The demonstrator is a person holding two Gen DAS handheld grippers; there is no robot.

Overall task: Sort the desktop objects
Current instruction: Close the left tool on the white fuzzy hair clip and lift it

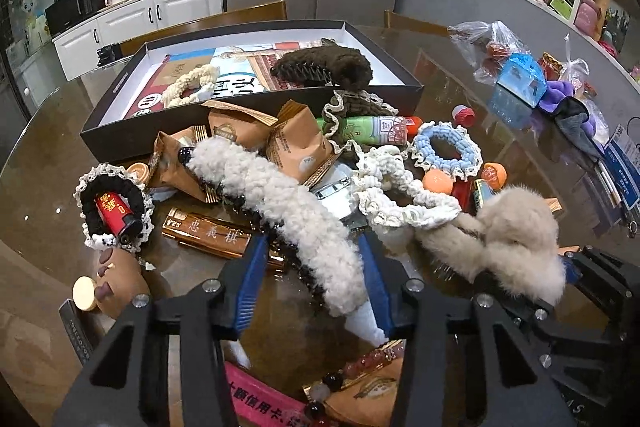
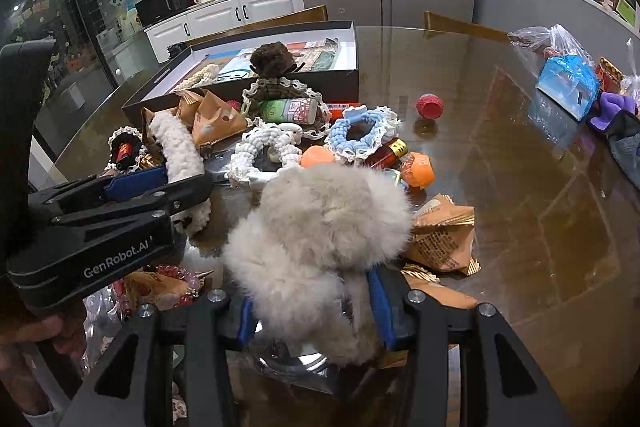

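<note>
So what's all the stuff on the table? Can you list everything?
black box: one, black with white inside, back left of the table
brown fuzzy hair clip: one, dark brown, inside the box
cream scrunchie: one, cream, inside the box
white fluffy hair clip: one, white, between the left gripper's fingers
beige furry hair clip: one, beige, between the right gripper's fingers
blue scrunchie: one, blue and white, middle of the pile
black scrunchie: one, black with white lace, left side, around a red lighter
brown snack packets: several, tan, in front of the box
green tube: one, green, beside the box
red ball: one, red, alone on the right
left gripper: one, black and blue
right gripper: one, black and blue
</note>
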